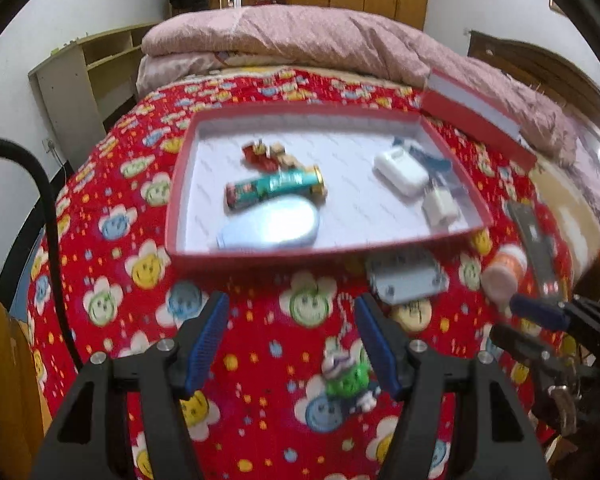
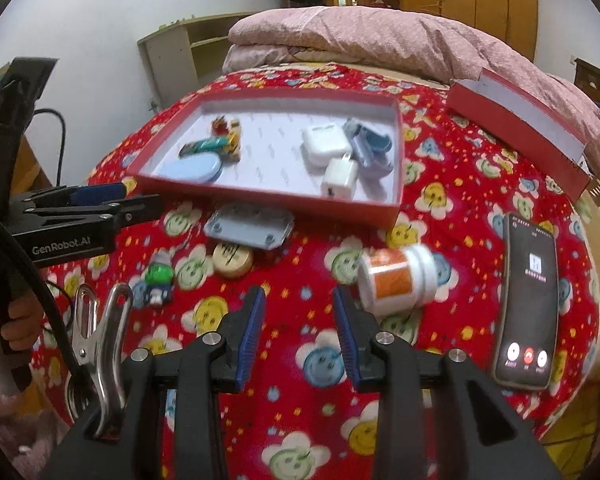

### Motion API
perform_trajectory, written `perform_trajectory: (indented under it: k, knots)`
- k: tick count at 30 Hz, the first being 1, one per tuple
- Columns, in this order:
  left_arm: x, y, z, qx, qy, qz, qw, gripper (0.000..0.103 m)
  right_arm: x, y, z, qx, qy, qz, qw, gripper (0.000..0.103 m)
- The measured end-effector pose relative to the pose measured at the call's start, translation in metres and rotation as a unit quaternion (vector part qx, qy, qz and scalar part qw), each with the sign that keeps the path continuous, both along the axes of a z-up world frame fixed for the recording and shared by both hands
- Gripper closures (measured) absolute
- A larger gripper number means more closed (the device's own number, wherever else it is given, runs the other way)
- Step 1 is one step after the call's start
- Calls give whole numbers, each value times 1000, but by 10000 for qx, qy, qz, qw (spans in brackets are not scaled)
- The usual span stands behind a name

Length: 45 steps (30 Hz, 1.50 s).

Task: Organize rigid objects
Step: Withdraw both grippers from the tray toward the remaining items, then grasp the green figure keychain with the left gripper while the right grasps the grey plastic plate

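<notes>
Red bedding printed with smiling flower faces (image 2: pixel 324 364) covers the bed in both wrist views, with a folded pink quilt (image 1: pixel 300 40) at the top of the frame and wooden wardrobes behind it. Centre frame lies a shallow red box (image 1: pixel 180 184) with a white inside; in it sit a teal tube (image 1: pixel 276 188), a pale blue oval case (image 1: pixel 272 224), some small red and tan figures (image 1: pixel 266 154), a white rectangular case (image 1: pixel 402 168), a small white plug (image 1: pixel 440 206) and a blue-grey item (image 2: pixel 370 142) at the right wall. Its red lid (image 2: pixel 516 128) lies apart, upper right. On the bedding just below the box's near wall rests a grey plate with screws (image 2: pixel 250 228), touching a round tan disc (image 2: pixel 233 259) beneath it; a green toy figure (image 2: pixel 158 278) lies to their left, and an orange-and-white bottle (image 2: pixel 396 278) lies on its side to the right. A lit phone (image 2: pixel 528 304) lies at the right edge. The left gripper (image 1: pixel 292 336) hovers with its jaws spread wide and nothing between them, the toy just inside its right finger. The right gripper (image 2: pixel 300 332) has its jaws parted more narrowly, also empty, the bottle just beside its right fingertip. A metal clip (image 2: pixel 100 344) is in the lower left of the right wrist view.
</notes>
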State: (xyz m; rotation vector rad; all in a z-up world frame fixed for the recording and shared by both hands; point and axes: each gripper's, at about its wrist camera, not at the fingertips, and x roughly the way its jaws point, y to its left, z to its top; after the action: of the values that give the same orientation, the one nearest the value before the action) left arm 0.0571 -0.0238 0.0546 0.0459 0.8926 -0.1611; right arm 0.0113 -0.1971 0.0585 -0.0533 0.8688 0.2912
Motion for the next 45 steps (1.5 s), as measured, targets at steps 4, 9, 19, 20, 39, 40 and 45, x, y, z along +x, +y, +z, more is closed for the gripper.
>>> perform_trajectory:
  k: [4,9,19,20,39,40,45]
  knots:
    - [-9,-2,-8,-15,88,-62,9999,35,-11,4,-10,-103,83,36,9999,67]
    - [-22,-11,-14,39,78,-221,9997,35,-21,2,-22,-81,201,-12,9998,67]
    - [-28,-29,-33,404,155,-374,9984,35,-26,-3,-36,15,338,-128,9993,60]
    - [-27,-31,-36,412,190,-379,9983,35,-27,-3,-37,16,316,-128,9994,60]
    - [-34,-37,-33,346,146,-540,9978,74,-30,-6,-38,178,200,-145,9995,58]
    - [-35,-35,-31,410,95,-485,9979,74,-30,-6,-38,174,206,-154,9995,58]
    - [-40,-7,-10,571,-95,-106,9983,74,-29,-5,-36,220,249,-158,9993,58]
